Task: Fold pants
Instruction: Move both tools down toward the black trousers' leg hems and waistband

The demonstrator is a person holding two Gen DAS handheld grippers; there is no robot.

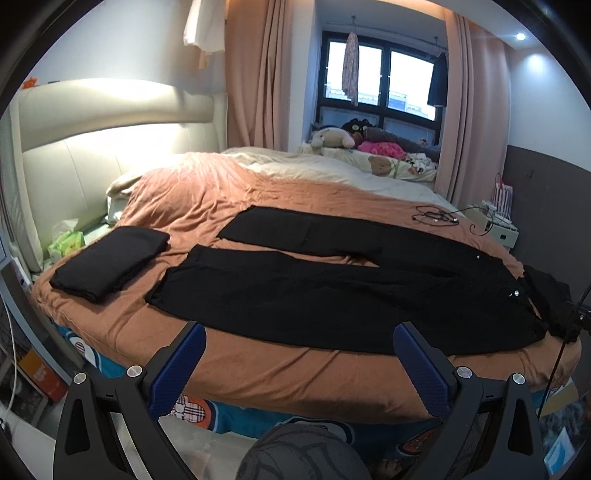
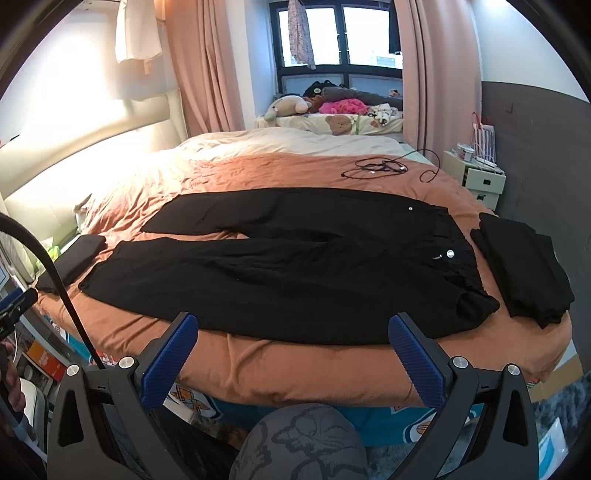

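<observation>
Two grippers are hanging short of the bed's near edge, left gripper and right gripper both spread wide, gripping nothing. Black pants are lying flat on the orange blanket, waistband at three o'clock, legs reaching toward nine. Folded black garment is sitting at nine o'clock, another folded stack at three.

A home bedroom: a wide bed with a padded headboard and rust-coloured cover; pink curtains frame a dark-framed window; stuffed toys (heaped on the sill bedding) beyond its far edge; a bedside cabinet.
</observation>
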